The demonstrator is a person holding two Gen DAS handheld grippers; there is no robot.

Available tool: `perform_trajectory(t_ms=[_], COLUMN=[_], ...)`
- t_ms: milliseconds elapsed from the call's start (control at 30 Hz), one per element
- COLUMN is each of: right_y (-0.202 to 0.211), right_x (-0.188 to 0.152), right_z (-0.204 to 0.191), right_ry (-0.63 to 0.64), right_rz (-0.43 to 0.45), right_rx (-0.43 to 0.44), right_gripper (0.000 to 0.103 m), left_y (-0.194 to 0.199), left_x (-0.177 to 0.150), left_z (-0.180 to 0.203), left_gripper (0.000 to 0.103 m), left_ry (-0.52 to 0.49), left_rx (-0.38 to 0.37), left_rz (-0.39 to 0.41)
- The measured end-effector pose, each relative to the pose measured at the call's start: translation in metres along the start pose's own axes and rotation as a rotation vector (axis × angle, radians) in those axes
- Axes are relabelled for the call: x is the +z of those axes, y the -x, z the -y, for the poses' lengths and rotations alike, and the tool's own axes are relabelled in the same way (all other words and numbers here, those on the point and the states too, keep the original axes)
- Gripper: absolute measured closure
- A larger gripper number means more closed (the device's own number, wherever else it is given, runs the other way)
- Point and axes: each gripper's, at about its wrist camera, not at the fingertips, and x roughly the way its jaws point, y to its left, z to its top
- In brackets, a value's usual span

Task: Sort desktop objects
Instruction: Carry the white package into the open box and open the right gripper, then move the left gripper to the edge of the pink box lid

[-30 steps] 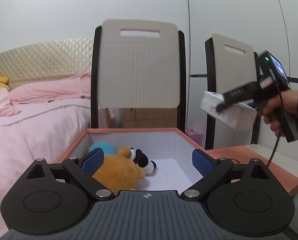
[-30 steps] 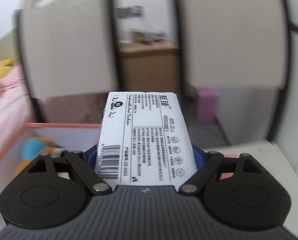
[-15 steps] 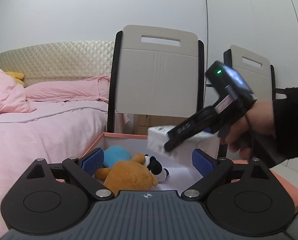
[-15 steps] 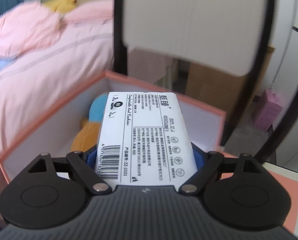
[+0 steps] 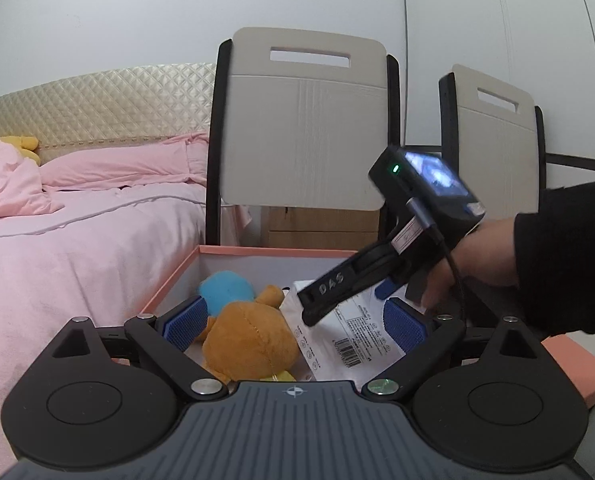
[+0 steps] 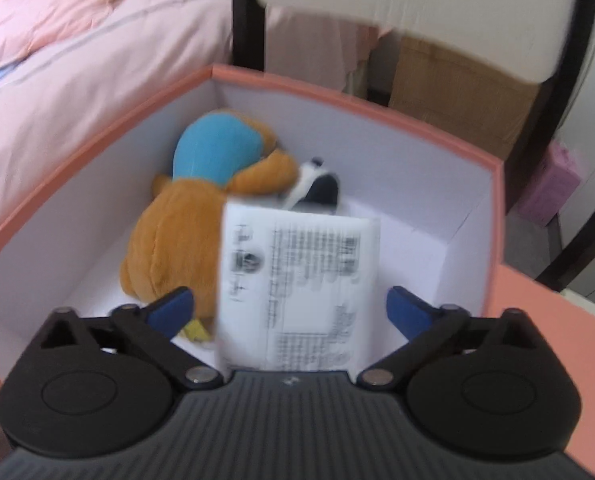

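Note:
A pink box with white inside [image 6: 377, 110] holds an orange and blue plush toy [image 6: 185, 216] and a small black-and-white plush [image 6: 317, 188]. My right gripper [image 6: 289, 308] is over the box with its jaws spread wide. The white tissue pack [image 6: 301, 288] shows blurred between them, clear of both pads. In the left wrist view the pack [image 5: 349, 336] lies in the box [image 5: 177, 272] beside the plush [image 5: 249, 336], under the right gripper [image 5: 321, 312]. My left gripper [image 5: 295, 324] is open and empty at the box's near edge.
Two beige chairs with black frames [image 5: 305, 120] stand behind the box. A bed with pink bedding [image 5: 77, 224] lies to the left. The box's pink lid [image 5: 577, 368] lies at the right. A cardboard box [image 6: 457, 92] and a small pink box [image 6: 549, 184] sit on the floor.
My right gripper swung left over the box, lowered and opened, letting go of the tissue pack, which dropped into the box. The left gripper stayed open.

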Motion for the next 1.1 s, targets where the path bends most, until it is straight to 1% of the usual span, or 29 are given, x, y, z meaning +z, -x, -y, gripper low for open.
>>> perform_trajectory(t_ms=[67, 167, 233, 333, 467, 533, 633, 733, 867, 933, 1100], right_y=[0.014, 0.048, 0.075, 0.115, 0.161, 0.175, 0.194, 0.207, 0.225, 0.232, 0.251], right_x=[-0.003, -0.014, -0.022, -0.045, -0.085, -0.102, -0.124, -0.143, -0.167, -0.178, -0.197], right_z=[0.003, 0.007, 0.01, 0.017, 0.026, 0.029, 0.03, 0.026, 0.015, 0.008, -0.006], right_ry=[-0.022, -0.051, -0.066, -0.117, -0.184, -0.211, -0.237, -0.252, -0.271, -0.269, -0.262], right_rz=[0.036, 0.127, 0.193, 0.293, 0.41, 0.438, 0.479, 0.515, 0.559, 0.573, 0.6], right_rx=[-0.001, 0.001, -0.014, -0.052, -0.099, -0.126, -0.156, -0.18, -0.175, -0.164, -0.173], right_gripper=[0.0, 0.0, 0.0, 0.0, 0.0, 0.0, 0.0, 0.0, 0.0, 0.0, 0.0], left_y=[0.002, 0.007, 0.01, 0.012, 0.013, 0.015, 0.016, 0.019, 0.024, 0.029, 0.038], left_x=[0.001, 0.001, 0.0, -0.002, -0.005, -0.006, -0.006, -0.003, 0.003, 0.005, 0.005], left_z=[0.0, 0.001, 0.002, 0.006, 0.013, 0.017, 0.018, 0.018, 0.017, 0.018, 0.023], left_gripper=[0.007, 0.007, 0.007, 0.007, 0.007, 0.007, 0.007, 0.007, 0.007, 0.007, 0.007], left_ry=[0.004, 0.007, 0.01, 0.004, -0.002, -0.011, 0.007, 0.028, 0.079, 0.084, 0.076], left_rx=[0.0, -0.008, -0.018, -0.027, -0.04, -0.043, -0.059, -0.056, -0.084, -0.094, -0.106], left_rz=[0.012, 0.038, 0.052, 0.057, 0.037, 0.042, 0.034, 0.025, -0.018, -0.013, 0.01])
